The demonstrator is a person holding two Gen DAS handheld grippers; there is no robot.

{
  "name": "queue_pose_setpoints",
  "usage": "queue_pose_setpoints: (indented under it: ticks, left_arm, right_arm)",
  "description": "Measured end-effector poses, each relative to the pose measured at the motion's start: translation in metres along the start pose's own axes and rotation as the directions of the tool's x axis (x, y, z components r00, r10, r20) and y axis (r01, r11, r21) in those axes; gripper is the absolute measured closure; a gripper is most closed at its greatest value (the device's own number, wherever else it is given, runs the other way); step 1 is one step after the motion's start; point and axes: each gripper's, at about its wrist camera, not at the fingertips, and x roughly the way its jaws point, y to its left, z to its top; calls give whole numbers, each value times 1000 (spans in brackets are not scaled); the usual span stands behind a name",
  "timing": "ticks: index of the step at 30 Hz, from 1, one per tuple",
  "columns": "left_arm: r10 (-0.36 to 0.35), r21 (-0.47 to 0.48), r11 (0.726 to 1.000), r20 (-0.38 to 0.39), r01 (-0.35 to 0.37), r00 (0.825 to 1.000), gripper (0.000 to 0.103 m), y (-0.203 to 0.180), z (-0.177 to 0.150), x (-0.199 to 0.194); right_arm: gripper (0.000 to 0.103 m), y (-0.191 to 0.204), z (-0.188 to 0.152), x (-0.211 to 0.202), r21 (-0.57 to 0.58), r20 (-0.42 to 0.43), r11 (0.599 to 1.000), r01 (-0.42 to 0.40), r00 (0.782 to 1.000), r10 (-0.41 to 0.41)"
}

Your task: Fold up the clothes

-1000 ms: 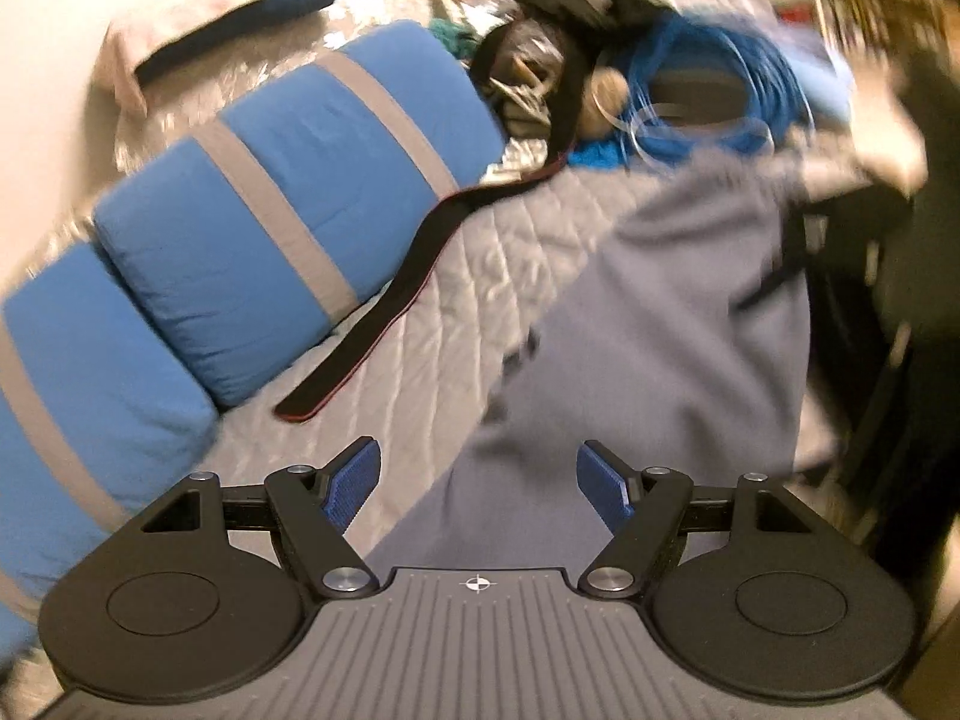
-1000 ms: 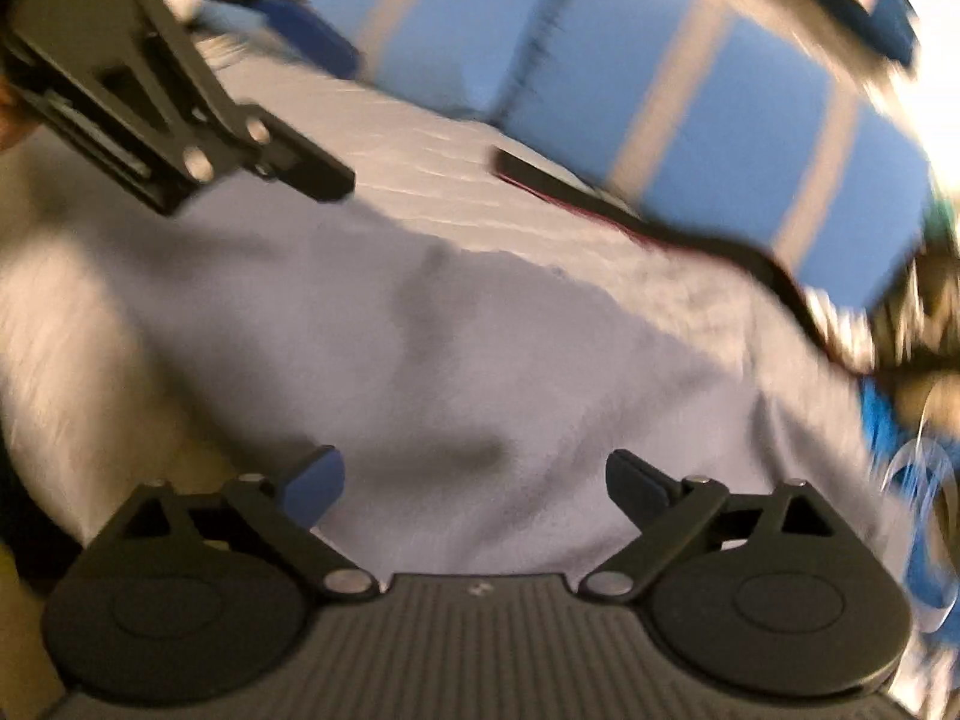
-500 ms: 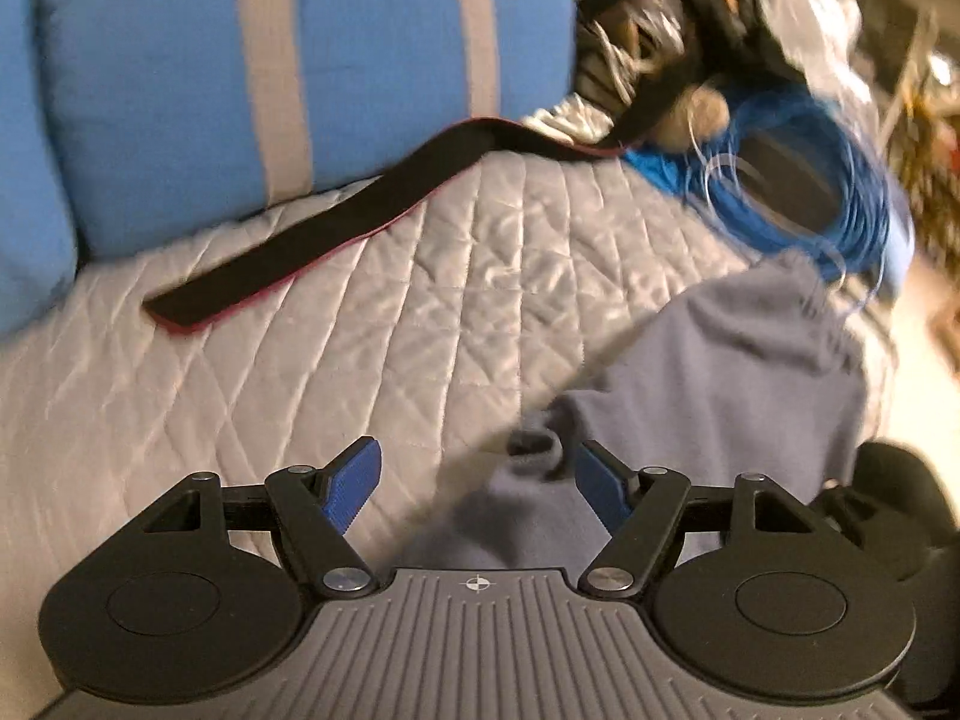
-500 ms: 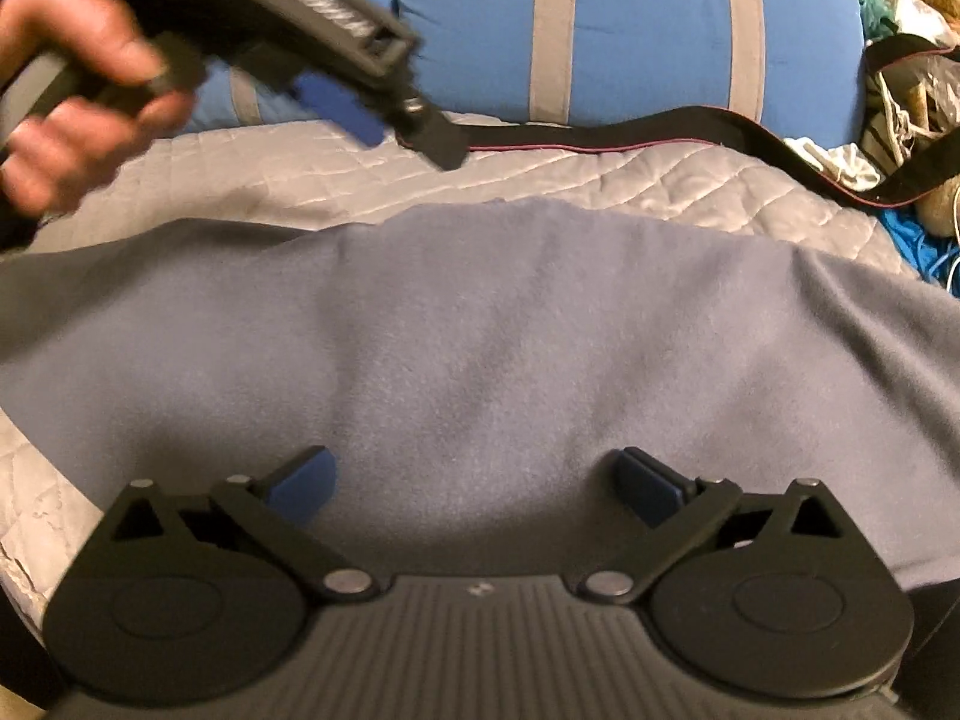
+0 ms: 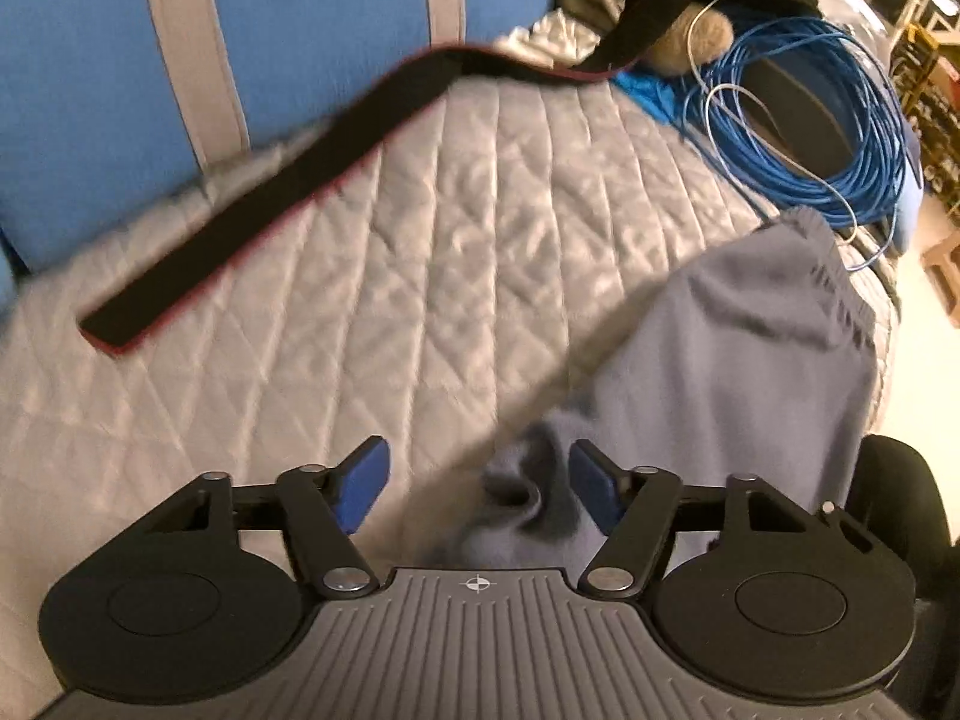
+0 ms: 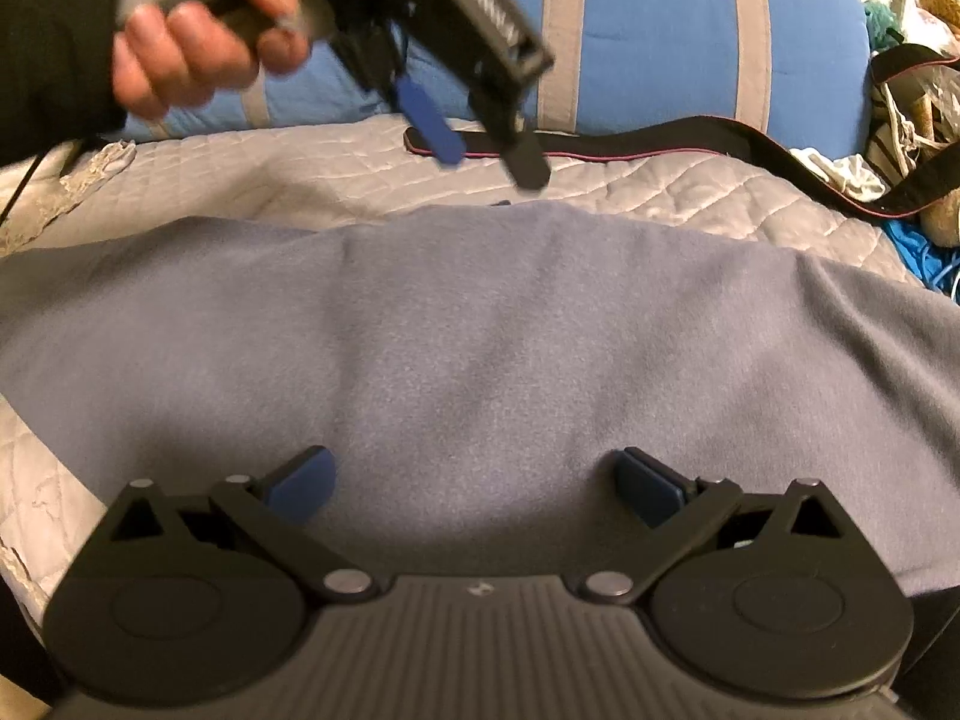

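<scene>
Grey garment (image 6: 480, 348) spread on quilt (image 5: 372, 276), left gripper (image 5: 477, 489) fingers narrowing over its bunched edge, right gripper (image 6: 474, 483) fingers spread.

Left wrist view: looks steeply down from close above the grey quilted bed cover (image 5: 456, 276), toward the blue cushion with grey stripes (image 5: 336, 42) along its far edge; the coiled blue cable (image 5: 840, 138) lies toward the far right corner.
Right wrist view: sits low over the near edge, close above the grey-blue fleece garment (image 6: 480, 360), facing the same cushion (image 6: 660, 30) less steeply.
Shared: both views show the garment (image 5: 750, 396), the cover (image 6: 630, 180), and the long black strap with red edging (image 5: 270, 222) (image 6: 690, 141).
Cross-view: the left gripper (image 6: 489, 159) and the hand (image 6: 192, 54) holding it appear at the right view's upper left.
</scene>
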Motion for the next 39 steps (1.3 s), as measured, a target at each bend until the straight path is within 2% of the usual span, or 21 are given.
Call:
queue_pose_setpoints:
  ticks: [1, 2, 5, 6, 8, 12, 17, 19, 22, 24, 26, 28, 30, 34, 37, 39]
  left_arm:
    - [-24, -14, 1000, -1, 24, 1000, 42, 1, -3, 3]
    - [-47, -28, 998, -2, 47, 999, 48, 3, -5, 5]
    - [-119, -71, 990, -1, 118, 993, 91, 6, -14, 13]
    - [-134, -63, 989, 19, 135, 991, 96, 4, -18, 12]
    - [-143, -12, 990, 63, 144, 988, 97, -8, -30, 5]
    - [-141, 98, 987, 122, 130, 982, 98, -39, -60, -8]
    - [-83, 241, 970, 196, 34, 977, 97, -71, -89, -14]
    - [-67, 254, 967, 209, 12, 976, 96, -72, -94, -13]
    - [-55, 233, 972, 197, 7, 979, 83, -65, -91, -11]
    - [-45, 214, 977, 198, 1, 979, 67, -60, -87, -11]
    - [-51, 204, 979, 199, 9, 979, 63, -54, -85, -11]
    - [-75, 196, 980, 181, 39, 981, 57, -49, -81, -7]
    - [-120, 160, 983, 159, 94, 980, 57, -39, -73, 1]
    - [-229, 69, 973, 121, 222, 966, 57, -13, -58, 16]
    - [-371, -32, 926, 94, 376, 924, 57, 18, -44, 30]
    - [-474, -111, 870, 86, 481, 877, 56, 38, -35, 40]
  right_arm:
    - [0, 0, 0, 0, 0, 0, 1000, 1, 1000, -1]
    - [0, 0, 0, 1, -1, 1, 1000, 1, 1000, -1]
    - [0, 1, 1, 2, -3, 1, 1000, 3, 1000, -3]
    - [0, 1, 2, 3, -3, 1, 1000, 2, 1000, -2]
    - [0, 1, 2, 3, -3, 2, 1000, 1, 1000, -1]
    - [0, 1, 2, 4, -5, 2, 1000, 1, 1000, -1]
    - [0, 4, 2, 5, -8, 5, 1000, 3, 1000, -3]
    - [0, 5, 2, 5, -9, 6, 1000, 4, 1000, -4]
    - [0, 6, 2, 5, -9, 8, 1000, 5, 1000, -5]
    - [0, 7, 2, 5, -10, 8, 1000, 6, 1000, -6]
    - [0, 8, 2, 5, -8, 8, 1000, 7, 1000, -7]
    - [0, 9, 2, 5, -8, 8, 1000, 7, 1000, -7]
    - [0, 9, 2, 4, -8, 8, 1000, 7, 1000, -7]
    - [0, 10, 3, 5, -6, 8, 1000, 8, 1000, -8]
    - [0, 11, 3, 6, -9, 8, 1000, 10, 1000, -10]
    - [0, 12, 3, 7, -14, 7, 1000, 12, 1000, -12]
